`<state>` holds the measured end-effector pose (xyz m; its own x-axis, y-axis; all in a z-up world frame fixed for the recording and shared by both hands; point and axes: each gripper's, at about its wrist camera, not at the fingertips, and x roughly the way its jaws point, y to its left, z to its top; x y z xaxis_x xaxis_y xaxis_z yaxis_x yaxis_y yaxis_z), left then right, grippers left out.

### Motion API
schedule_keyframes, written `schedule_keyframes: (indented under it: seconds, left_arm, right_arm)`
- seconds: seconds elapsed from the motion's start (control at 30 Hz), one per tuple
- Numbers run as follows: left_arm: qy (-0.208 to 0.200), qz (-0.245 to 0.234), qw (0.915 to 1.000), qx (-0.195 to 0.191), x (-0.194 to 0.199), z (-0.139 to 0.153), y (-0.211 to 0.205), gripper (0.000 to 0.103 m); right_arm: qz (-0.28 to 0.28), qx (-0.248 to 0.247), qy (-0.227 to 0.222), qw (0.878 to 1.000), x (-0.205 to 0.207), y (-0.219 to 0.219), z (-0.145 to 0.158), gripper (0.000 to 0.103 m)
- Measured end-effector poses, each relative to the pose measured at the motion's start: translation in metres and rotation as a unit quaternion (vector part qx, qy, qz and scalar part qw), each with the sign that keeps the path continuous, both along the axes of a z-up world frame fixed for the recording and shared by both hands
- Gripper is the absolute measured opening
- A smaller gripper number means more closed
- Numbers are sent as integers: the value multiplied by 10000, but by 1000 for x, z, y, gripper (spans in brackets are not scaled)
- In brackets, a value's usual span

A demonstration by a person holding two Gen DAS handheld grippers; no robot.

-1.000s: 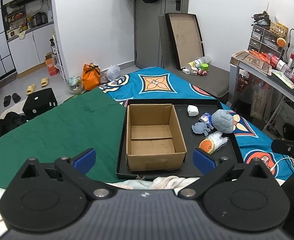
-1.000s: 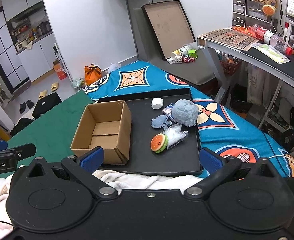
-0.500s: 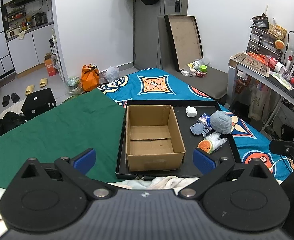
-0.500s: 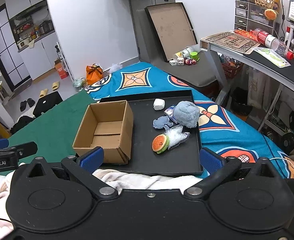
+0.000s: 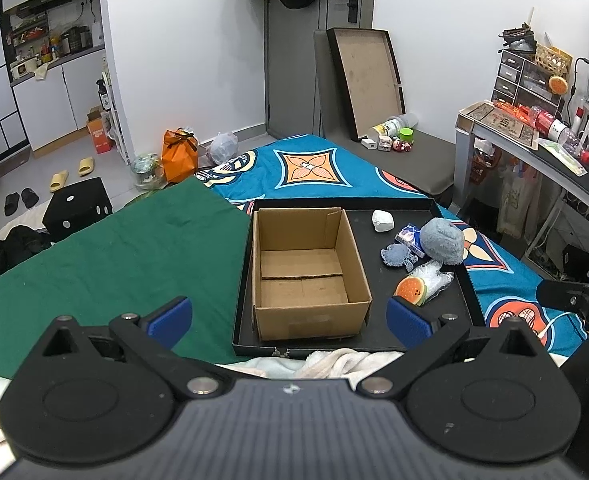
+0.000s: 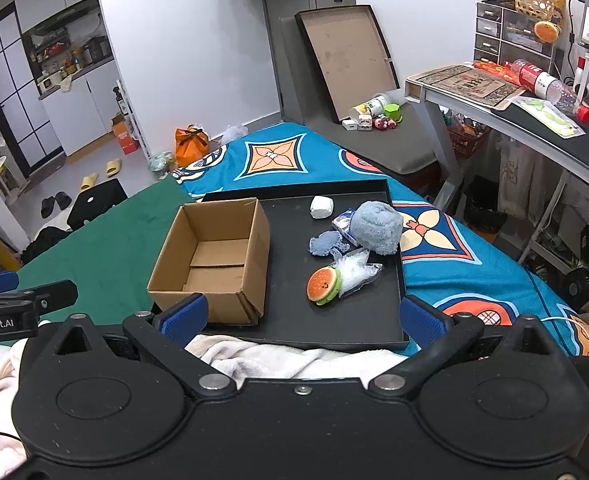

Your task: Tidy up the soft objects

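An empty cardboard box [image 5: 306, 264] [image 6: 214, 256] stands at the left of a black tray [image 5: 446, 320] [image 6: 366, 320] on the bed. Right of it lie a grey-blue plush ball [image 5: 443, 241] [image 6: 376, 224], a small blue cloth [image 5: 394, 255] [image 6: 325, 243], a white lump [image 5: 382, 221] [image 6: 320, 207], a burger-shaped toy [image 5: 411, 290] [image 6: 324, 284] and a crinkled clear bag [image 6: 356, 272]. My left gripper [image 5: 288, 318] hangs open before the box. My right gripper [image 6: 300, 314] hangs open before the tray's near edge. Both hold nothing.
A white fluffy blanket [image 6: 286, 356] lies under the tray's near edge. Green cloth [image 5: 114, 248] covers the bed's left, blue patterned cloth [image 6: 454, 256] its right. A desk [image 6: 514, 120] stands at right. A second tray [image 5: 364, 80] leans on the far wall.
Both grippers have drawn back and risen a little, so the tray and box look slightly smaller and lower in view. Nothing on the tray has moved.
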<state>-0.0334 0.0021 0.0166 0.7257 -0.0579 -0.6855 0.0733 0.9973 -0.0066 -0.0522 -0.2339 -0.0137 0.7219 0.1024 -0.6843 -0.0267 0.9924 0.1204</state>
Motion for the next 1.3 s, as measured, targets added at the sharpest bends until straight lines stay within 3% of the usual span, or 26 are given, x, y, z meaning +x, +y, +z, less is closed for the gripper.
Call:
schedule_keyframes:
  seconds: [0.7,1.1,1.3]
  left_arm:
    - [177,-61,9998,77,29,-4,-6,103]
    - [412,398,9983,96,68,-28,7,103]
    - [522,386,9973,346,88,-42,-2,103]
  right_arm:
    - [-99,195,207,9995,39,-8,-16,103]
    - [-272,332,522,9977,80,-34,-48,103]
    - [-514,513,580,9957,96,-53,-63,103]
